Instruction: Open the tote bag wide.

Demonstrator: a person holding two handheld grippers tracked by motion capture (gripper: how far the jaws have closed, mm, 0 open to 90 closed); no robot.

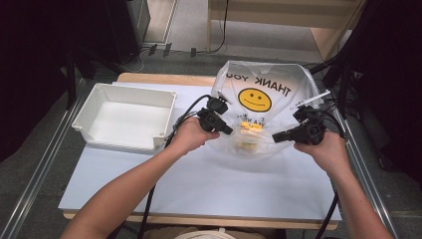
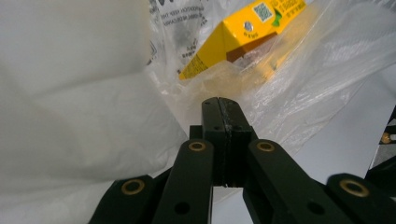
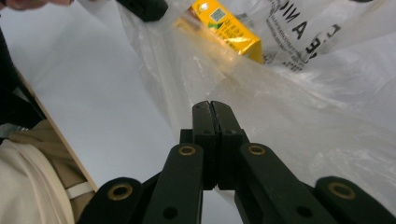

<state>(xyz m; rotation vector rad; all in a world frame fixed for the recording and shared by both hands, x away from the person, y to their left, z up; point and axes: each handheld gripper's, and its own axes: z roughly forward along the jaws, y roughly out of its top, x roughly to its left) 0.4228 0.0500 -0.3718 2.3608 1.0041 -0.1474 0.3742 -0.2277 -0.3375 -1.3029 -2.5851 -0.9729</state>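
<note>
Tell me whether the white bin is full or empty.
Empty: the high view shows the white bin with a bare floor and nothing inside.

Clear plastic bag (image 1: pixel 259 94), printed with a smiley face and "THANK YOU", is lying on the table, holding a yellow carton (image 2: pixel 243 32) inside.

White rectangular plastic bin (image 1: pixel 124 117) at table's (image 1: pixel 199 184) far-left corner; clear plastic smiley bag (image 1: pixel 259 94) toward far-right edge, yellow carton (image 2: pixel 243 32) inside.

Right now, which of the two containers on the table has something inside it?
The plastic bag, printed with a smiley: a yellow carton lies inside. The white bin at the left is empty.
</note>
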